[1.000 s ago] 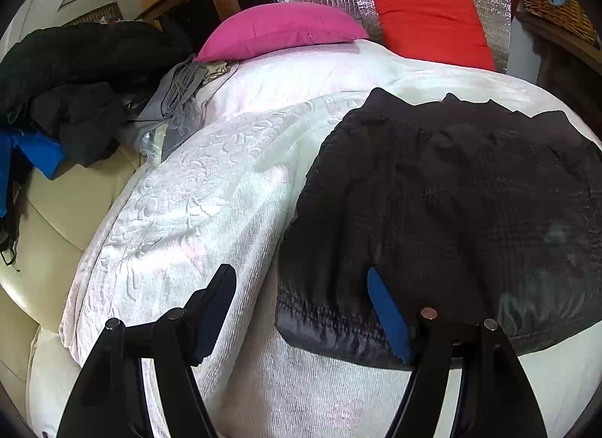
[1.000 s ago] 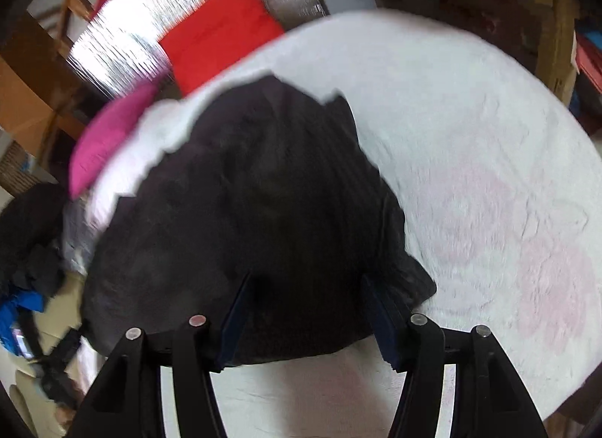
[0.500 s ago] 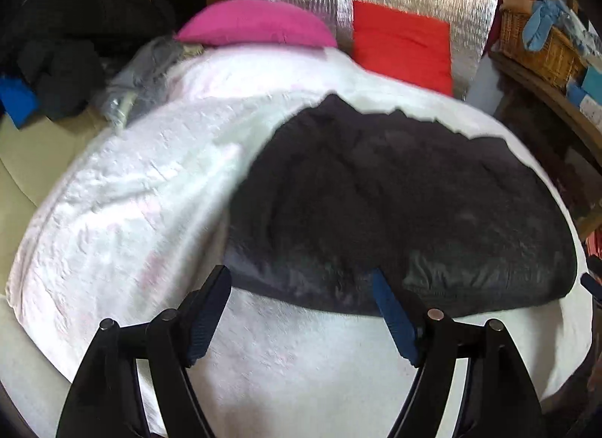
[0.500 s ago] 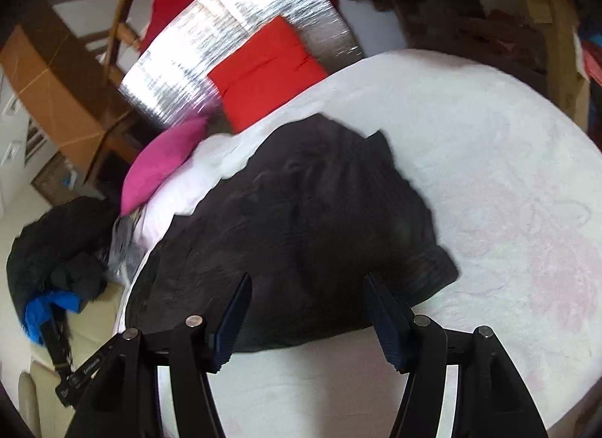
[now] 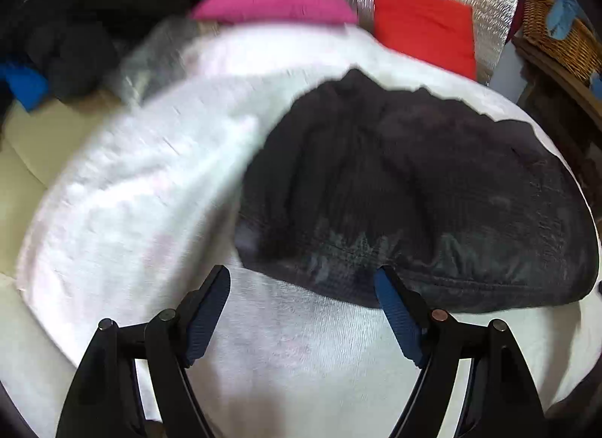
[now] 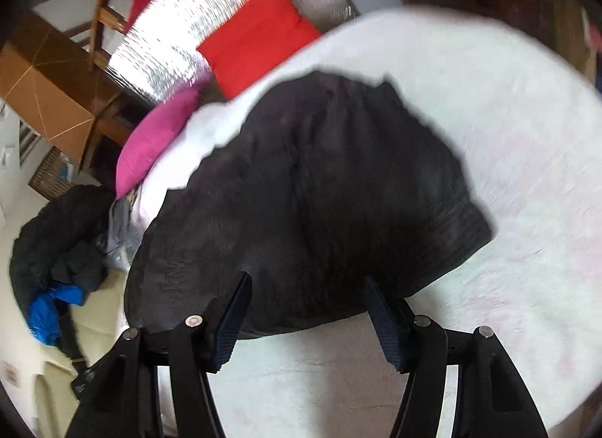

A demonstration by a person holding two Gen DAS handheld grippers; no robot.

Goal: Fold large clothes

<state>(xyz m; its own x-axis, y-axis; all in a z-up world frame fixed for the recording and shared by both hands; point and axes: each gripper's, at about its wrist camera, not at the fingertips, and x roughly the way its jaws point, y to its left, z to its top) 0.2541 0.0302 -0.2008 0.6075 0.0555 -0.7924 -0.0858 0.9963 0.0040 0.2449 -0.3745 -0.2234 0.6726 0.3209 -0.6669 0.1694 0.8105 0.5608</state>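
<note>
A black garment [image 5: 414,189] lies spread flat on the white bed cover [image 5: 143,189]; it also shows in the right wrist view [image 6: 320,193]. My left gripper [image 5: 303,280] is open and empty, just short of the garment's near hem, its right finger at the hem's edge. My right gripper [image 6: 306,287] is open and empty, hovering over the garment's near edge.
A pink pillow [image 5: 274,1] and a red pillow [image 5: 425,31] lie at the head of the bed before a silver panel [image 6: 210,24]. A pile of dark clothes [image 5: 75,31] with something blue [image 6: 52,306] lies to the left. A wicker basket [image 5: 557,35] stands at the right.
Both grippers pulled back from the garment and then came nearer to its near hem again. The garment has stayed flat; both grippers have stayed open.
</note>
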